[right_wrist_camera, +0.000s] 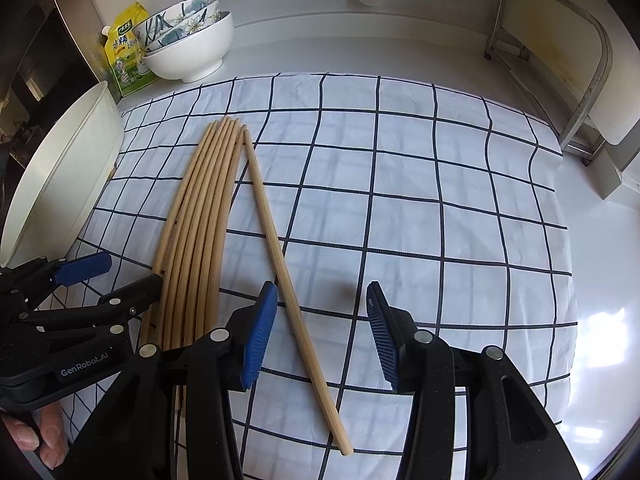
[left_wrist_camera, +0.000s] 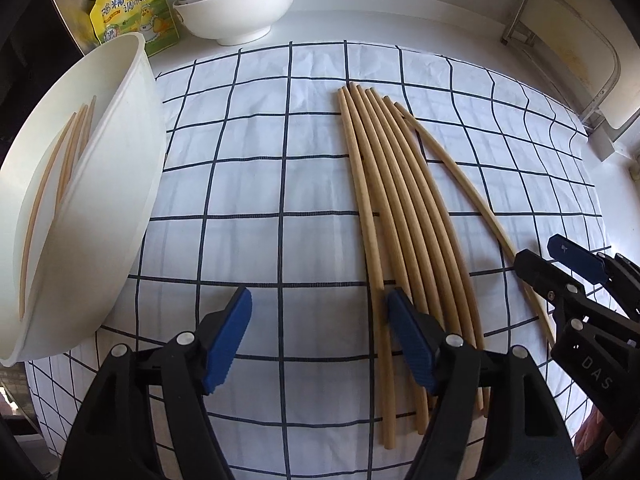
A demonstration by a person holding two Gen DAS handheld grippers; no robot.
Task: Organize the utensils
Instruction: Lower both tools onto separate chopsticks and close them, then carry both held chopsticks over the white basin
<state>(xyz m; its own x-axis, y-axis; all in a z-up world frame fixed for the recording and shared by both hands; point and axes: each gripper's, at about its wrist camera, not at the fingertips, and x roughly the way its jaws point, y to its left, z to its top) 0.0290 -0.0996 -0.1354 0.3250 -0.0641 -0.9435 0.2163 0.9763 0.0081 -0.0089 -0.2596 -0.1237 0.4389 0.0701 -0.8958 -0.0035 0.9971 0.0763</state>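
Several wooden chopsticks [left_wrist_camera: 394, 216] lie side by side on a white checked cloth [left_wrist_camera: 260, 184]; one chopstick [right_wrist_camera: 280, 264] lies apart on their right. A white container [left_wrist_camera: 100, 208] tilts at the left, with three chopsticks [left_wrist_camera: 60, 188] inside. My left gripper [left_wrist_camera: 320, 336] is open and empty just above the cloth, its right finger over the bundle's near end. My right gripper [right_wrist_camera: 322, 336] is open and empty, with the single chopstick passing between its fingers. The bundle [right_wrist_camera: 200, 220] and container [right_wrist_camera: 60, 176] also show in the right wrist view.
Stacked bowls [left_wrist_camera: 236, 4] and a yellow seasoning pouch [left_wrist_camera: 132, 12] stand at the back left on the white counter. A metal rack [right_wrist_camera: 560, 72] stands at the back right. The cloth's right half [right_wrist_camera: 440, 200] is bare.
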